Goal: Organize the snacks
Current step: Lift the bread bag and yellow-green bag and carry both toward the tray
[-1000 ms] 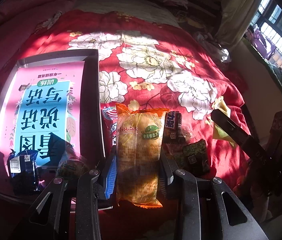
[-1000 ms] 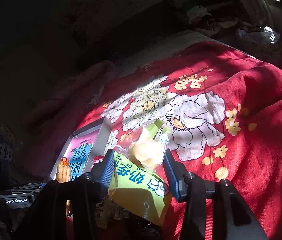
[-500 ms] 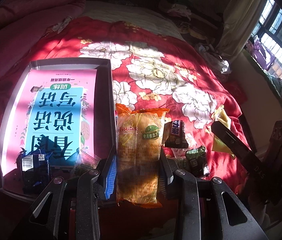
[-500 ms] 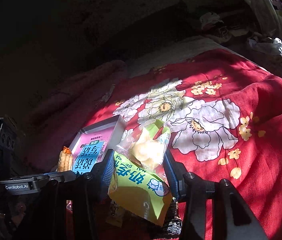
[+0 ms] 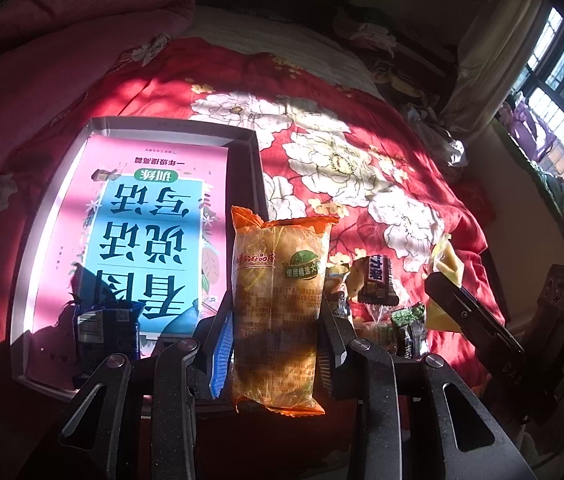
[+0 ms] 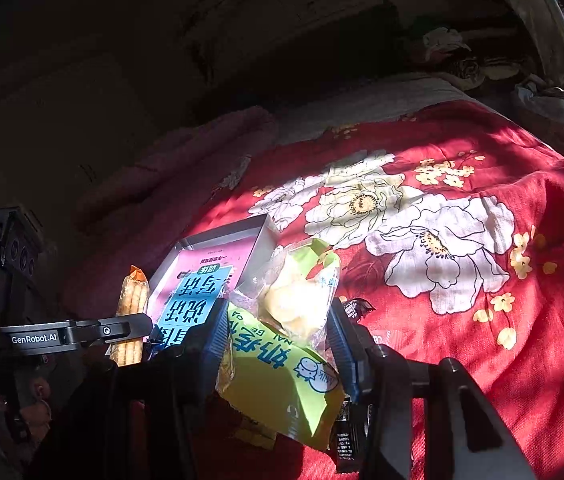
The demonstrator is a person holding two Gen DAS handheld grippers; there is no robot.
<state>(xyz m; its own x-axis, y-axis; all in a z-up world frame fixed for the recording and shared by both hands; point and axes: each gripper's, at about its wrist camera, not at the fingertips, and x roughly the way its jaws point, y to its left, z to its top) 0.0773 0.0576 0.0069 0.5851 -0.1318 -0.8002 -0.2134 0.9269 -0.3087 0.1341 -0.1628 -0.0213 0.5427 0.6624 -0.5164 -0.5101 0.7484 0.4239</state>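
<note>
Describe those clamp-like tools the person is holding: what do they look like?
Both are black. The left gripper has slotted black linkage arms joined by round silver screws, and its ribbed pads are bright blue. The right gripper has the same blue pads. Seen from the side, one flat black bar carries white "GenRobot.AI" lettering.

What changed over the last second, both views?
Both grippers drew back and rose a little: in the left view the tray and book now show in full, with more quilt visible. Nothing grasped or released. Left gripper still holds the orange pack, right gripper the yellow pack.
</note>
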